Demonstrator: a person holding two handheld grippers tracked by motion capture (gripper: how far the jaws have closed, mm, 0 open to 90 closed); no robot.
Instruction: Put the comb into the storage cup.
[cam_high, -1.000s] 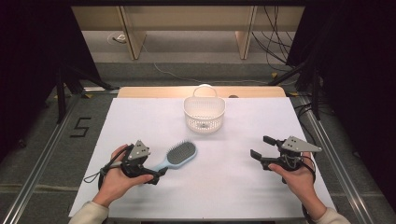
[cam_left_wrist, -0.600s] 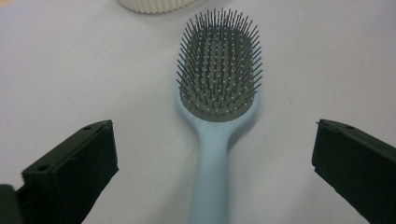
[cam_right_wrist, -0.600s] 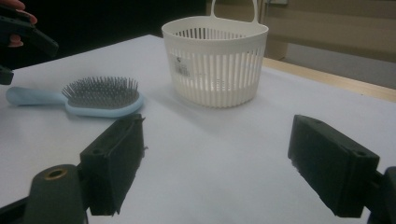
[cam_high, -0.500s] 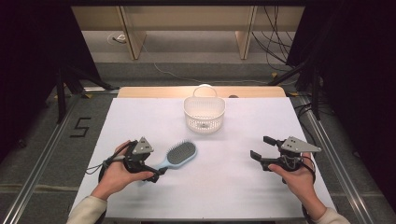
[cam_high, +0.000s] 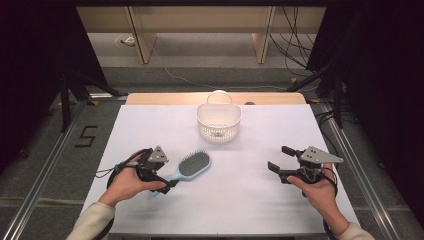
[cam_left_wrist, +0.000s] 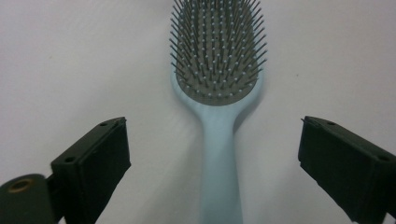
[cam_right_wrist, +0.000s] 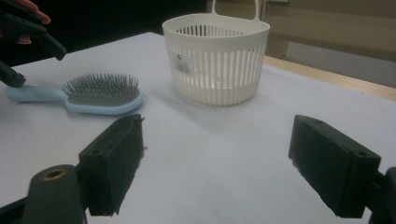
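The left gripper (cam_left_wrist: 212, 163) straddles the pale blue hairbrush's (cam_high: 192, 166) handle, jaws apart and just starting to close, pads not yet touching, likely readying a grasp. The right gripper (cam_high: 278, 160) waits well apart, jaws spread on nothing. The white slotted basket (cam_high: 219, 121) beyond looks empty save a label

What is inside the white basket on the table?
The white basket looks empty in the high view, apart from a small label low in it. Its near wall hides part of the bottom, so that part cannot be checked.
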